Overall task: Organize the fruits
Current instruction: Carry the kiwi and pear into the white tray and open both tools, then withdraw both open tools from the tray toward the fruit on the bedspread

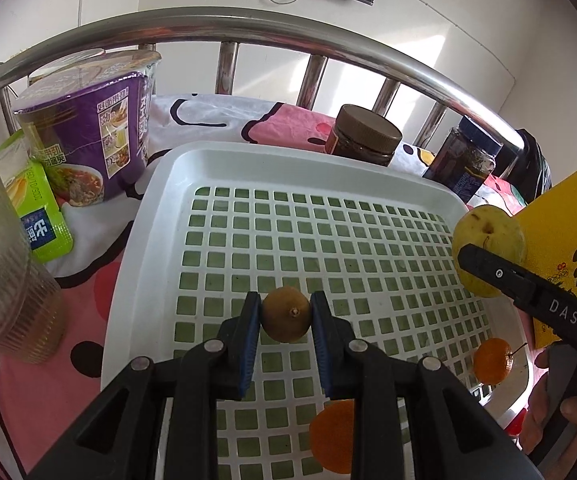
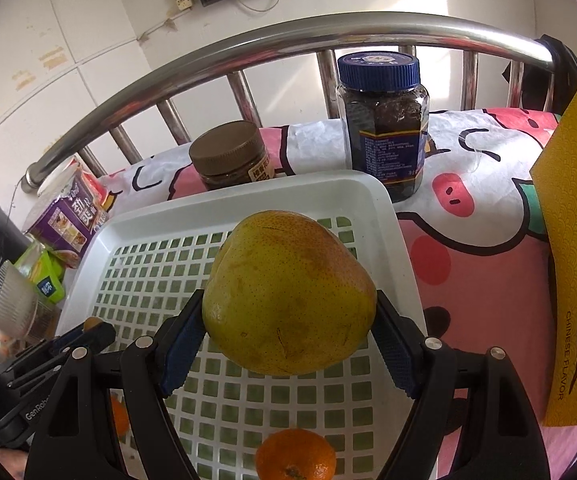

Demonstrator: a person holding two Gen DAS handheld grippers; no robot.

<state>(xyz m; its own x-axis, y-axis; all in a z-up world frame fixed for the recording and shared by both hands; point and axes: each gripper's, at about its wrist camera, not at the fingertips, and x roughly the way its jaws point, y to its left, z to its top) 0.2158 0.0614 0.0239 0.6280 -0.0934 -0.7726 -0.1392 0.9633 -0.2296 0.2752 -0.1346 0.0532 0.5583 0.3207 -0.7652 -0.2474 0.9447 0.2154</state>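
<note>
Left wrist view: a small brown fruit (image 1: pixel 287 314), possibly a kiwi, is pinched between the nearly closed pads of the left gripper (image 1: pixel 286 316) above the white tray (image 1: pixel 168 184). A slip could be caused by its rounded skin, and a roll toward the two oranges (image 1: pixel 492 361) already lying in the tray. A noodle cup (image 1: pixel 84 136) and a ribbed cup (image 1: pixel 4 256) are crowded beside the left rim.

Right wrist view: a large yellow pear (image 2: pixel 288 296) is clamped by the widely spread right gripper (image 2: pixel 288 332); bruising or a drop onto the orange below is risked. Two jars (image 2: pixel 232 156) and a yellow box (image 2: pixel 576 220) are set close by.
</note>
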